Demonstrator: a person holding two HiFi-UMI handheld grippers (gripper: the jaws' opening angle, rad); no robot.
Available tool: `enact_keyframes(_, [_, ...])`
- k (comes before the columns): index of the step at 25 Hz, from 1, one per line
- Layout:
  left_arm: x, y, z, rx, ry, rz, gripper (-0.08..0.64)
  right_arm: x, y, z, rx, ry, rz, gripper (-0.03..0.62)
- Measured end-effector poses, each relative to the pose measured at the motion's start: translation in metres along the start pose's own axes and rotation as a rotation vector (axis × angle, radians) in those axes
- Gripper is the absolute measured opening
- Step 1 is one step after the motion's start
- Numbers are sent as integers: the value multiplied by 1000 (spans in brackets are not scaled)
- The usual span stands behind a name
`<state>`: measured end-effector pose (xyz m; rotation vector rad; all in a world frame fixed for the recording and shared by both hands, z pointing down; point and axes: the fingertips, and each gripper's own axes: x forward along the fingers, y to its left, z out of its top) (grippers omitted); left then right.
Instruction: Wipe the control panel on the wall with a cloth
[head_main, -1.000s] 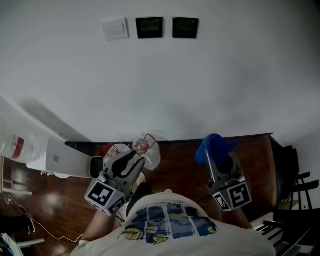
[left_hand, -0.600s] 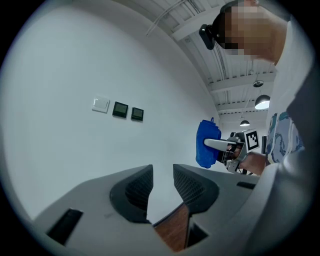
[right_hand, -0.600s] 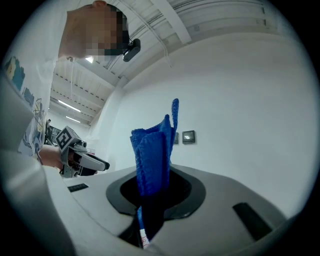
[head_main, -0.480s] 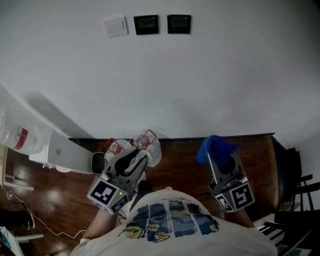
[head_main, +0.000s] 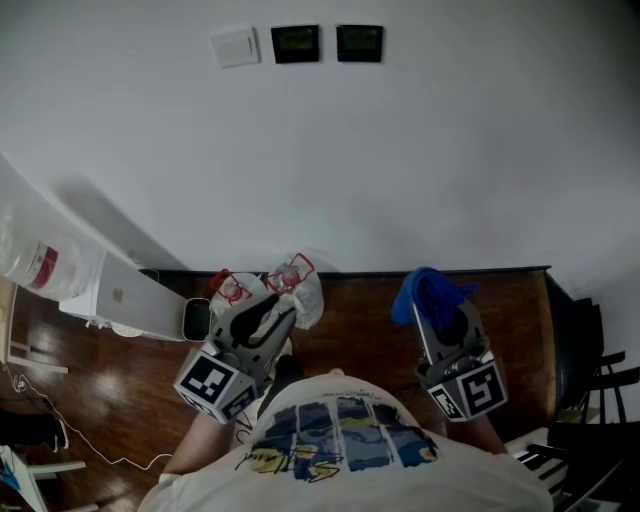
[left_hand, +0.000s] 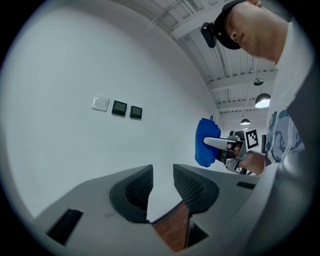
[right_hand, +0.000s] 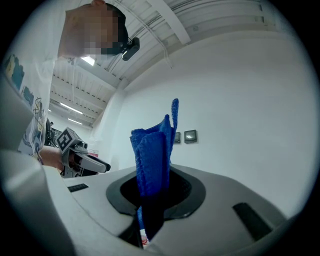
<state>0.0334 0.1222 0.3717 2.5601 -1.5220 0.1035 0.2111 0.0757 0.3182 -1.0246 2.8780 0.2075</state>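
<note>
**Cloth ready, panel not yet reached**

The right gripper (head_main: 440, 322) has its fingers clenched on the blue cloth (head_main: 428, 290), held low and well apart from the control panel (head_main: 359, 43) high on the wall (head_main: 450, 150). The left gripper (head_main: 262, 318) is released and empty. This looks like the approach; next the cloth must be lifted to the panel.

The person wears a white shirt (head_main: 335, 440) printed with blue and yellow panels, and a black head camera (left_hand: 209, 34). The left gripper (head_main: 268, 312) and right gripper (head_main: 432, 305) are grey with dark ribbed pads. Each carries a cube of black-and-white square markers.
</note>
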Motion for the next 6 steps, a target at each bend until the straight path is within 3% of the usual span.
enact_keyframes(6, [4, -2, -2, 2, 1, -5, 124, -1, 1, -5, 6, 8, 3, 80])
